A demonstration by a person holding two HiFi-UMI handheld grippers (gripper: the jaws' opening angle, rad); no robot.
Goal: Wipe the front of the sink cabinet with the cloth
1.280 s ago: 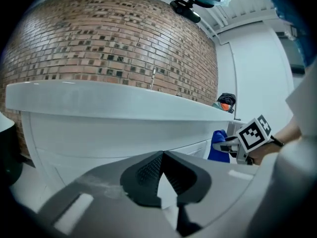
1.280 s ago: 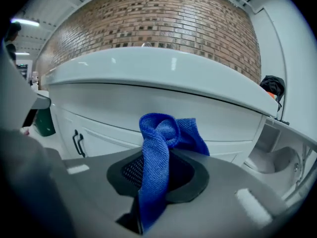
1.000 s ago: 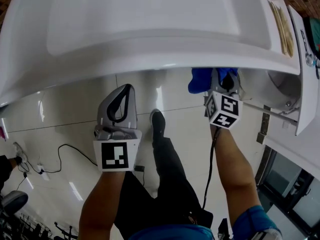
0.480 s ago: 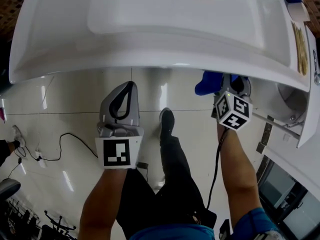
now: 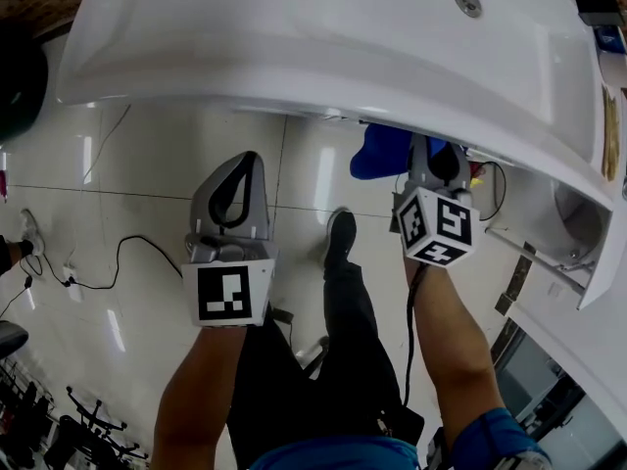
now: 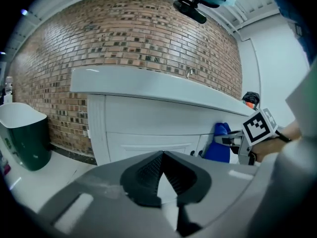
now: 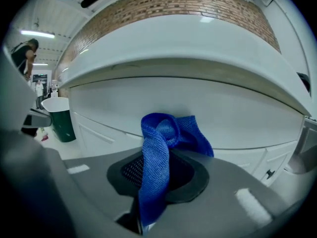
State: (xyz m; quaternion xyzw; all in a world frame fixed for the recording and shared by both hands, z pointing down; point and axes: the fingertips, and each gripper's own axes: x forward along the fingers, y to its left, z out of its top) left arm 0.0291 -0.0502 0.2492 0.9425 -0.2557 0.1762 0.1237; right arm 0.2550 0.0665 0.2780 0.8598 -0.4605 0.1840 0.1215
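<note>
My right gripper point(image 5: 434, 157) is shut on a blue cloth point(image 5: 384, 151) and holds it under the overhanging rim of the white sink point(image 5: 323, 37). In the right gripper view the cloth point(image 7: 161, 150) bunches up out of the jaws of the right gripper point(image 7: 157, 168), close to the white cabinet front point(image 7: 213, 115). Whether it touches the panel I cannot tell. My left gripper point(image 5: 244, 162) hangs over the floor, shut on nothing. From the left gripper point(image 6: 161, 156) I see the cabinet front point(image 6: 143, 125), with the cloth point(image 6: 218, 143) against it at the right.
A dark green bin point(image 6: 24, 135) stands left of the cabinet by the brick wall point(image 6: 124, 38). Black cables point(image 5: 108, 262) trail over the glossy tiles at the left. The person's shoe point(image 5: 340, 235) is between the grippers. A white open door or panel point(image 5: 563, 228) juts out at the right.
The right gripper and cloth have slid left along the cabinet, from right of the sink's drain to left of it. The left gripper has stayed shut over the floor.
</note>
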